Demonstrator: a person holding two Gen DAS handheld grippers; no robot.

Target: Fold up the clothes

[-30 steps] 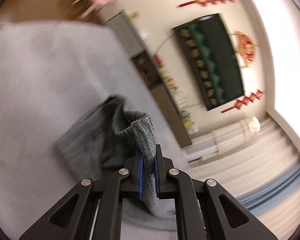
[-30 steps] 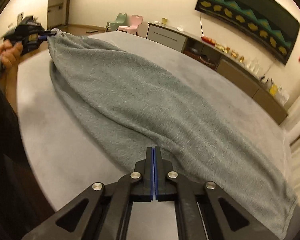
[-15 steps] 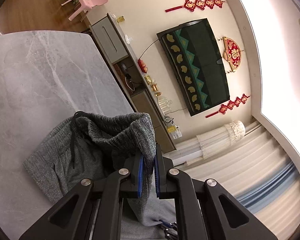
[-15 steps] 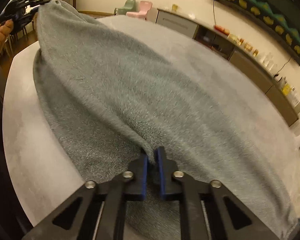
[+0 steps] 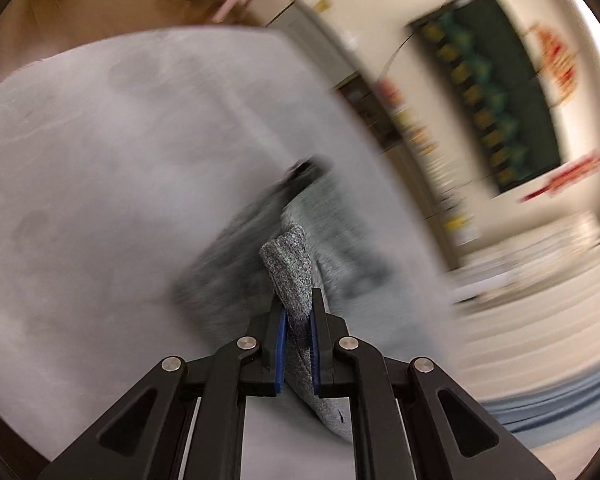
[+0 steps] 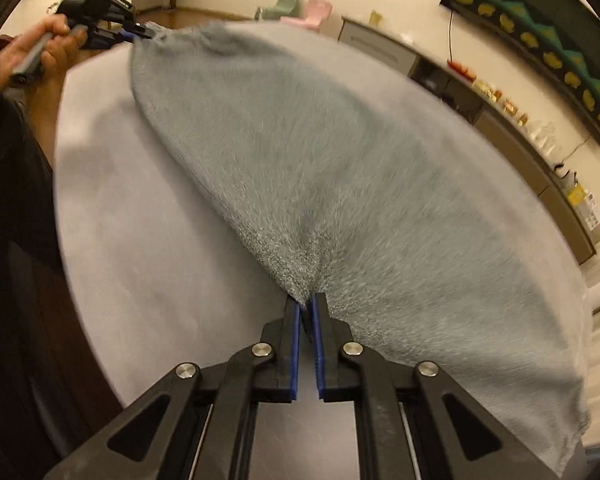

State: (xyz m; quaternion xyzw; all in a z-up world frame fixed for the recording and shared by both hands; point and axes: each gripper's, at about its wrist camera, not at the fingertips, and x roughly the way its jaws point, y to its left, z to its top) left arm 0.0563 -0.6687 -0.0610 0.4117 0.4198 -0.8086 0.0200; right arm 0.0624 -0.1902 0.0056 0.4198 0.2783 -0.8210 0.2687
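**Grey garment now pinched at two points and lifted off the table**

1. Right gripper (image 6: 308, 312): jaws narrow, blue pads closed on a fold of the grey knit garment (image 6: 340, 184) along its near edge. A second ago these jaws were fully together and empty, just short of the cloth; half a second ago they stood open around the edge. The grasp is therefore new.

2. Left gripper (image 5: 298, 320): jaws narrow, clamping a ribbed cuff or hem of the same garment, as in both earlier views. The left view is heavily blurred, so the gripper is judged to be moving fast.

3. Garment: stretched between the two grippers, rising from the right gripper to the left gripper (image 6: 100, 12) and the hand (image 6: 40, 52) that holds it, at the far left. Its far right end still trails on the grey table (image 6: 140, 260).

4. Background: sideboard (image 6: 384, 44), dark wall hanging (image 6: 540, 36), pastel chairs (image 6: 300, 6).

Judgement: with both holds secured, the garment is ready to be carried over or laid out for a fold; no fold is visibly completed yet.
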